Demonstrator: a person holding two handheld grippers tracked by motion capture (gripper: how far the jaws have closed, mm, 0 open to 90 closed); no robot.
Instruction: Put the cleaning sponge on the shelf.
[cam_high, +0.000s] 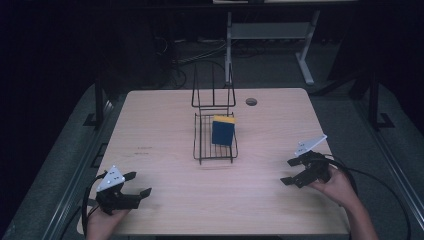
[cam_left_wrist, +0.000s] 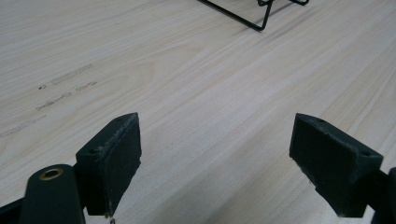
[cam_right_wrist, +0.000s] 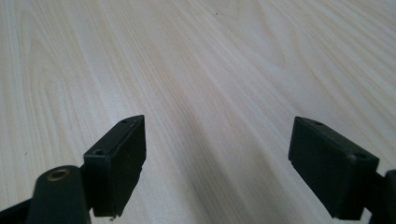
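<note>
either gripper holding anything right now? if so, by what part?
Nothing is held. The left gripper and right gripper are both open over bare table; the sponge sits in the wire rack, apart from both.

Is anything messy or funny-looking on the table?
Nothing is spilled or broken. The blue and yellow sponge stands on edge inside the black wire rack, leaning a little. Faint scuff marks show on the wooden table. The left gripper and the right gripper are open and empty.
</note>
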